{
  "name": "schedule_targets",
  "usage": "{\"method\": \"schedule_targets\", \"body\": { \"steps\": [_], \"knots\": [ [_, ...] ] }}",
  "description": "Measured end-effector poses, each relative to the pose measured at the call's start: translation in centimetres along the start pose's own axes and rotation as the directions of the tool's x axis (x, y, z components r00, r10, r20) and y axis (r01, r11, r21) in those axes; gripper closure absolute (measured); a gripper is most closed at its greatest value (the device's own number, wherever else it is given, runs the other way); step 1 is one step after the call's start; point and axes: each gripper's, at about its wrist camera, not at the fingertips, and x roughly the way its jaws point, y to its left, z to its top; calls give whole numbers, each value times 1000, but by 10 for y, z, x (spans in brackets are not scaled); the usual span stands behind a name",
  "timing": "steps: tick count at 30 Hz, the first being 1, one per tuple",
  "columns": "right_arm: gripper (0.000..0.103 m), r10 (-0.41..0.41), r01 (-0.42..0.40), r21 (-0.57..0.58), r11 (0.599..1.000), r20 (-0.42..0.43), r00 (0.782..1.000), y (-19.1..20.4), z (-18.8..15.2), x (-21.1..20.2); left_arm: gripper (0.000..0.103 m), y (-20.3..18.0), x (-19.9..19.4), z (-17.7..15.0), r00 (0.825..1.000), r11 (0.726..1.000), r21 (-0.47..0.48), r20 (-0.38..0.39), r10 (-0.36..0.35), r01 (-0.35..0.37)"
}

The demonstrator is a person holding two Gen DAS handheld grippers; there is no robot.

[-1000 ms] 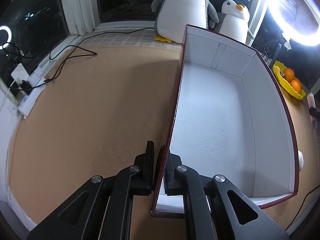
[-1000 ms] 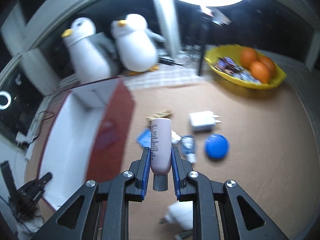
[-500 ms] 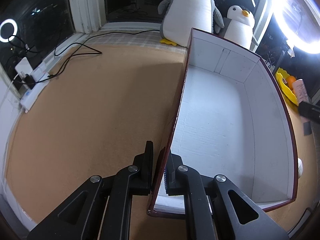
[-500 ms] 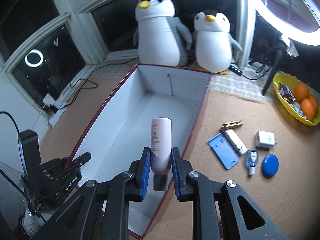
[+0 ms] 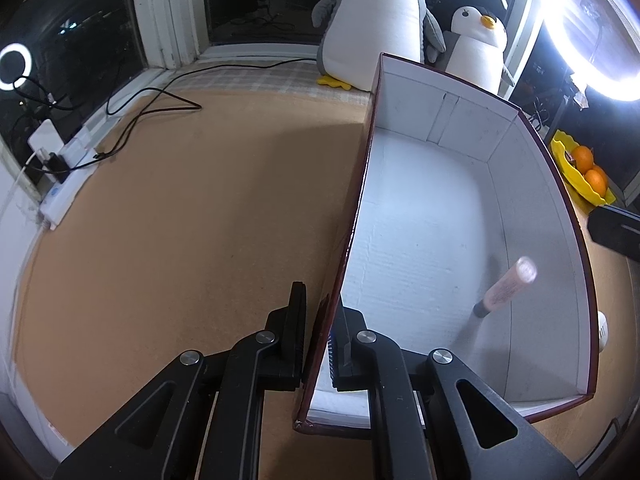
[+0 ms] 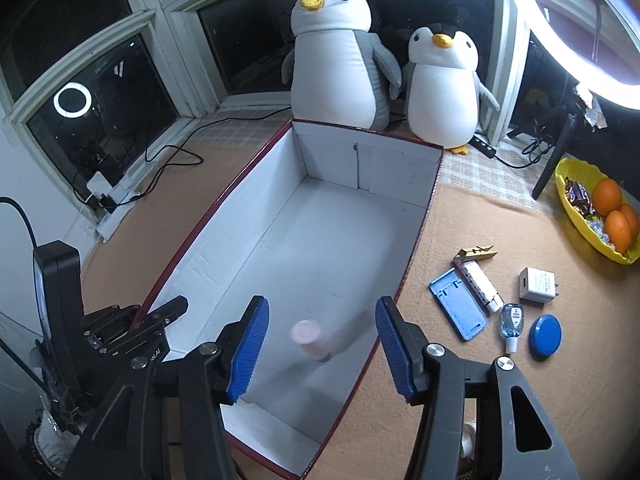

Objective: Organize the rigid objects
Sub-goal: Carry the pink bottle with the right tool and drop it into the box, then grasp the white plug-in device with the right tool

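A large box (image 5: 432, 216) with white inside and dark red outside lies open on the tan table. My left gripper (image 5: 316, 336) is shut on its near left wall (image 5: 340, 264); it also shows in the right wrist view (image 6: 132, 328). My right gripper (image 6: 320, 340) is open above the box (image 6: 328, 240). A pink tube (image 6: 310, 338) with a dark cap, blurred, is inside the box below it, apart from the pads; in the left wrist view the tube (image 5: 506, 288) stands tilted, cap down, near the right wall.
Right of the box lie a blue phone stand (image 6: 458, 310), a white bar (image 6: 480, 282), a clothespin (image 6: 476, 252), a sanitizer bottle (image 6: 510, 322), a white charger (image 6: 536, 285) and a blue lid (image 6: 545, 336). A yellow fruit bowl (image 6: 576, 216), two plush penguins (image 6: 336, 60), a ring light (image 6: 580, 20) and cables (image 5: 140, 116) surround it.
My right gripper has opened and let go of the pink tube, which has dropped into the box. My left gripper still holds the box wall.
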Motion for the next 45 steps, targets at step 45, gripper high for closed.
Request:
{"method": "schedule_targets", "body": {
  "steps": [45],
  "knots": [
    [49, 89, -54, 756, 653, -5, 996, -191, -150, -17, 95, -13, 0, 6, 999, 973, 229, -46, -27, 37]
  ]
}}
